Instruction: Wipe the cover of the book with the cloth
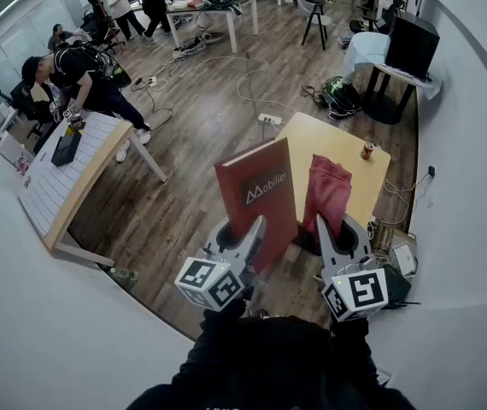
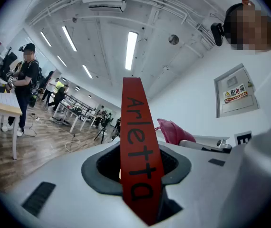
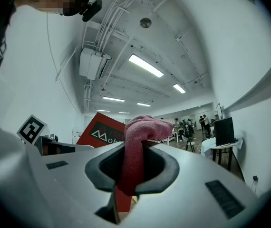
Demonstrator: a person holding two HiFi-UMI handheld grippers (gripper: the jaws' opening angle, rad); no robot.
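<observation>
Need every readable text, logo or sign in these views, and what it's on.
"Mobilier", after a triangle logo: book cover, head view.
"Arletta": the book's spine, left gripper view.
"配电箱", beside a warning triangle: wall panel, left gripper view; the rest of its label is too small to read.
Can label: too small to read.

I see the book (image 1: 259,196) with a smooth, matt red cover, and the cloth (image 1: 327,191) is soft, nubbly pink terry. My left gripper (image 1: 245,239) and right gripper (image 1: 336,236) wear matt grey plastic shells. The far table (image 1: 322,139) is pale smooth wood; the floor (image 1: 209,126) is brown wood planking.
</observation>
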